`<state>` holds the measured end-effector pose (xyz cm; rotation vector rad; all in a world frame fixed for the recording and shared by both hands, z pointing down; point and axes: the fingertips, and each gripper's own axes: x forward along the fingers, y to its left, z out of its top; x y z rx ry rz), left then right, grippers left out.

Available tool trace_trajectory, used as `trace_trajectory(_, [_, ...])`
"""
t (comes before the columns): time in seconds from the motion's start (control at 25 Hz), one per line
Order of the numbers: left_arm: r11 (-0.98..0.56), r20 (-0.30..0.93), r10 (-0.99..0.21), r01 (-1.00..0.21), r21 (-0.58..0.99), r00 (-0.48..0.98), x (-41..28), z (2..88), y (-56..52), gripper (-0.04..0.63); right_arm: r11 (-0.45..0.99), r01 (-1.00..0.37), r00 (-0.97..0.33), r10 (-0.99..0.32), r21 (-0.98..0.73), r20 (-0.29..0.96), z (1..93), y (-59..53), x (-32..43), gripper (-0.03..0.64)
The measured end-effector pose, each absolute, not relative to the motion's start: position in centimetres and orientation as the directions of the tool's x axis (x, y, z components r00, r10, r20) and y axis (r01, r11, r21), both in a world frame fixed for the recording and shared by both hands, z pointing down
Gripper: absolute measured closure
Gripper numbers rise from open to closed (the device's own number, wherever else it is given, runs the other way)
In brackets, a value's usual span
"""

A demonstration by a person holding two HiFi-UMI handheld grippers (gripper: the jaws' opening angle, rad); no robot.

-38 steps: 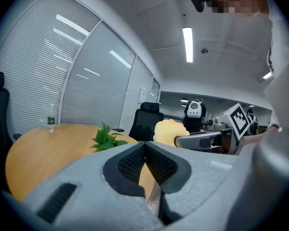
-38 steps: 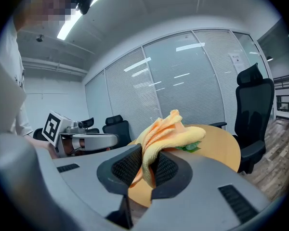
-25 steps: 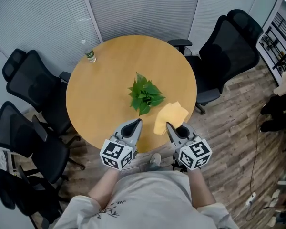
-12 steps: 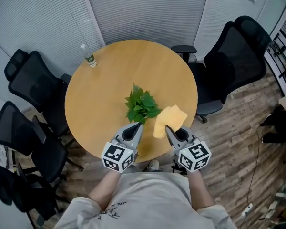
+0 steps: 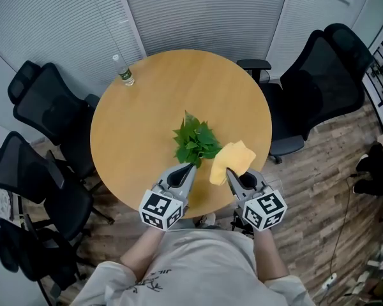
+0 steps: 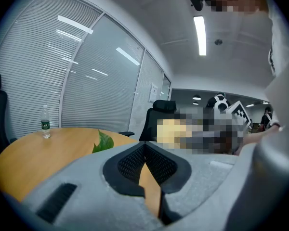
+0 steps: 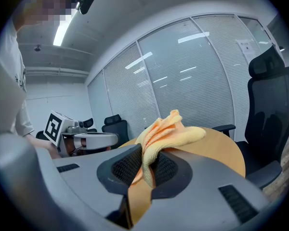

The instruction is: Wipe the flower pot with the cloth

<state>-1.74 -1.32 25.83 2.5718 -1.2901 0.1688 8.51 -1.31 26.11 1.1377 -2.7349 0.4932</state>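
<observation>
Fingers (image 7: 126, 166) of the right gripper (image 7: 145, 154) clamp a bunched yellow cloth (image 7: 171, 131); the left gripper (image 6: 144, 153) is closed with nothing in it.

Seen from the head view, the potted plant (image 5: 195, 142) is a crown of green leaves near the middle of the round counter (image 5: 147, 126). The leaves hide its pot, and the cloth hangs just beside them. The left gripper view catches one leaf and a water bottle (image 6: 45, 122) at the far rim. The right gripper view shows the cloth's folds and the left gripper's marker cube.
</observation>
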Motion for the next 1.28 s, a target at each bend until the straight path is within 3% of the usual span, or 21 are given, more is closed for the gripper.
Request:
trace_trajectory(0.6, [-0.577,0.254,-0.755,-0.797,0.180,0.604,-6.3,26.7,-2.4,0.586,0.599,-0.769,-0.638,-0.698,-0.223,0.325,27.7,-1.5,7.8,0.571])
trace_trajectory(1.28, [-0.569,0.344,-0.726,-0.801,0.185,0.595,-11.0,33.9,-5.6,0.586,0.535,-0.831,-0.532,-0.689,-0.150,0.492,34.7,-3.7,9.4,0.571])
